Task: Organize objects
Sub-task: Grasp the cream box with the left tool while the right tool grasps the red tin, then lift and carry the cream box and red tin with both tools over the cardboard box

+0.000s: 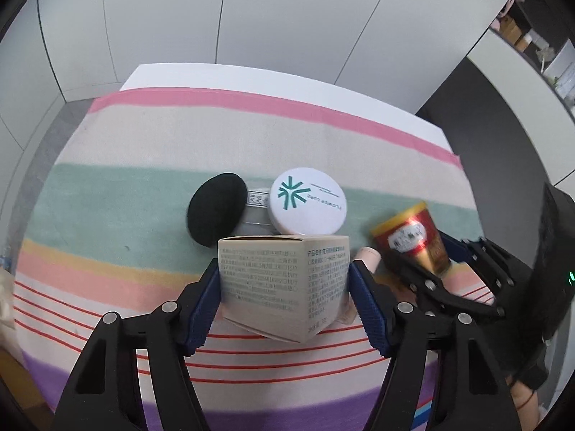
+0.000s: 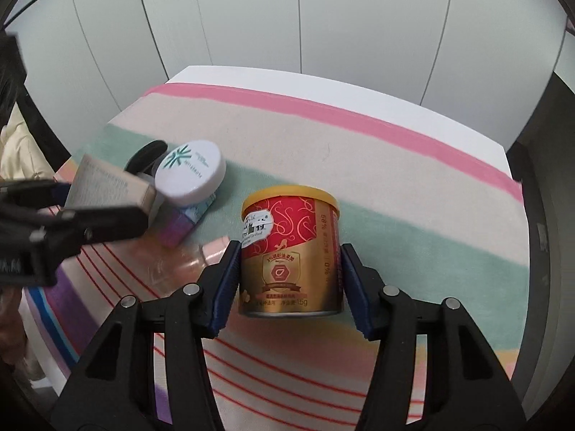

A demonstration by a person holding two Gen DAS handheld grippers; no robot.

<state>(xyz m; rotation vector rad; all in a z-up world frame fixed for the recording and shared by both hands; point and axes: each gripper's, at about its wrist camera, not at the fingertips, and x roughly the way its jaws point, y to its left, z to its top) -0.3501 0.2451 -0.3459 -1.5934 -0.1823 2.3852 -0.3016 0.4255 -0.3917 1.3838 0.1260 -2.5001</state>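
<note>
My left gripper (image 1: 284,265) is shut on a beige printed carton (image 1: 284,287), its blue pads pressed on two opposite sides; the carton sits tilted above the striped cloth (image 1: 251,136). Just beyond it are a white round jar (image 1: 307,201) with a green logo, a black round puff (image 1: 215,208) and a clear pot (image 1: 257,215). My right gripper (image 2: 291,248) is shut on a red and gold can (image 2: 291,251) with a yellow lid. The right wrist view also has the left gripper (image 2: 104,201) with the carton (image 2: 107,186), and the white jar (image 2: 190,172) resting on a blue and purple box (image 2: 179,226).
A clear pink bottle (image 2: 187,262) lies on the cloth between the two grippers. White wall panels (image 2: 287,18) stand behind the table. A dark shelf with small items (image 1: 521,32) is far right. The table's white far edge (image 2: 323,79) shows past the cloth.
</note>
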